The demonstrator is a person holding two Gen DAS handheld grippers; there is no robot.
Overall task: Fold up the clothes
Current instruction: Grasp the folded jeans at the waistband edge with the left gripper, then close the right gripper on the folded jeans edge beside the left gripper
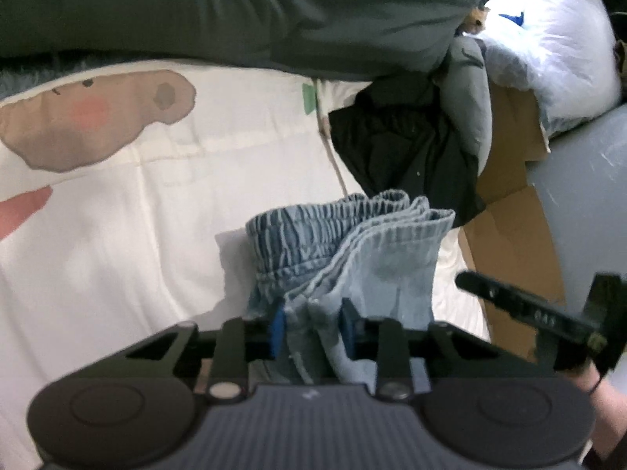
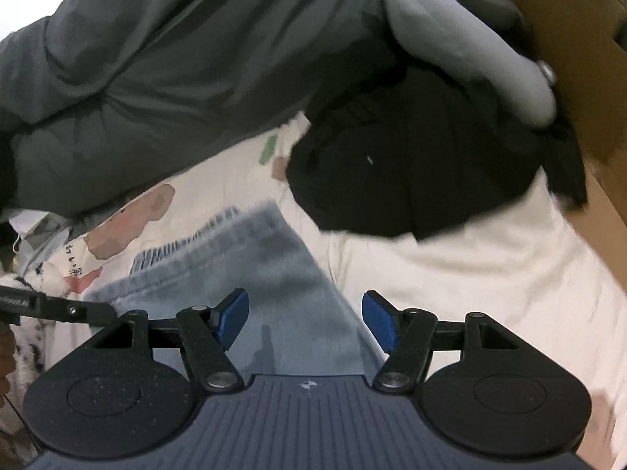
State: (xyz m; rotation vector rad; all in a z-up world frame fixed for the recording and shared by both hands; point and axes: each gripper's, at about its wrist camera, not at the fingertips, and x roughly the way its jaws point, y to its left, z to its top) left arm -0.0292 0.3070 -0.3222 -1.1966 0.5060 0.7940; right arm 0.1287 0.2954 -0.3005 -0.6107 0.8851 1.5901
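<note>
A pair of light blue denim shorts [image 1: 352, 243] with a gathered elastic waistband lies bunched on the white bed sheet [image 1: 117, 235]. My left gripper [image 1: 313, 323] is shut on a fold of the denim, which is pinched between its blue pads. In the right wrist view the same denim [image 2: 250, 274] lies flat below my right gripper [image 2: 305, 319]. Its jaws stand wide apart above the cloth, with nothing gripped. One black finger [image 1: 509, 297] of the right gripper shows at the right of the left wrist view.
A black garment [image 1: 403, 149] and a grey one [image 1: 466, 94] lie heaped past the shorts beside a cardboard box [image 1: 513, 235]. A dark green-grey quilt [image 1: 235, 11] covers the far side. A white plastic bag [image 1: 548, 39] sits at the far right. The sheet carries a cartoon print [image 1: 78, 125].
</note>
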